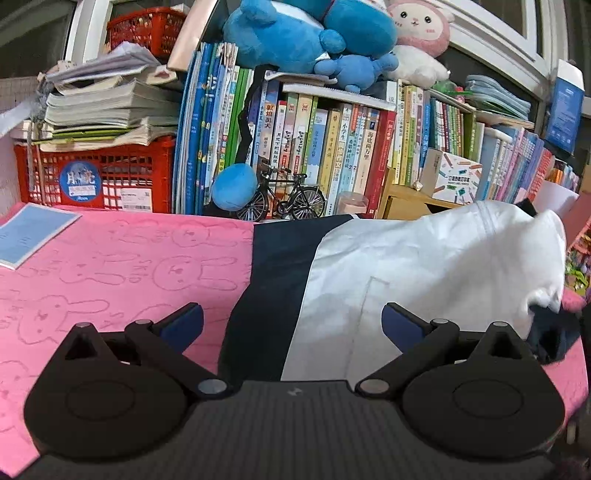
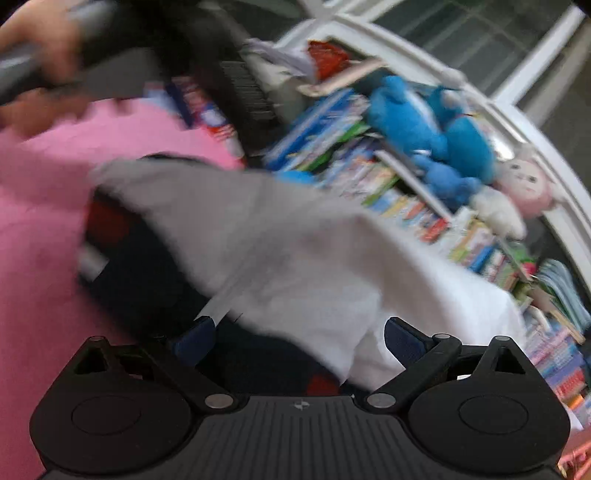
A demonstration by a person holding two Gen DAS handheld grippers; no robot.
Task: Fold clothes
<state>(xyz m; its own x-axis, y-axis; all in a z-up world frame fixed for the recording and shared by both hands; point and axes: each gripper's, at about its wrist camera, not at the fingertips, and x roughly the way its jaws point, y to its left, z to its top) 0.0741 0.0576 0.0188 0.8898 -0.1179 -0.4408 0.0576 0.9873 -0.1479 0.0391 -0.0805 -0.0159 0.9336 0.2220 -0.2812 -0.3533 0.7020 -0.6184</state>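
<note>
A white garment (image 1: 424,266) with a navy band (image 1: 273,288) lies rumpled on the pink rabbit-print cloth (image 1: 110,273). My left gripper (image 1: 291,325) hovers low over its near edge, fingers wide open with nothing between them. The right wrist view is motion-blurred. There the white fabric (image 2: 295,258) is folded over a navy part (image 2: 147,277) with red patches. My right gripper (image 2: 299,339) stands open, and the fabric's edge drapes in the gap between its blue pads (image 2: 402,339) without being pinched.
Behind the table stand shelves of books (image 1: 332,147), a red crate (image 1: 96,177) stacked with papers, blue plush toys (image 1: 295,33) and a toy bicycle (image 1: 284,199). A blue booklet (image 1: 29,232) lies far left. A hand (image 2: 40,40) holds a grey handle.
</note>
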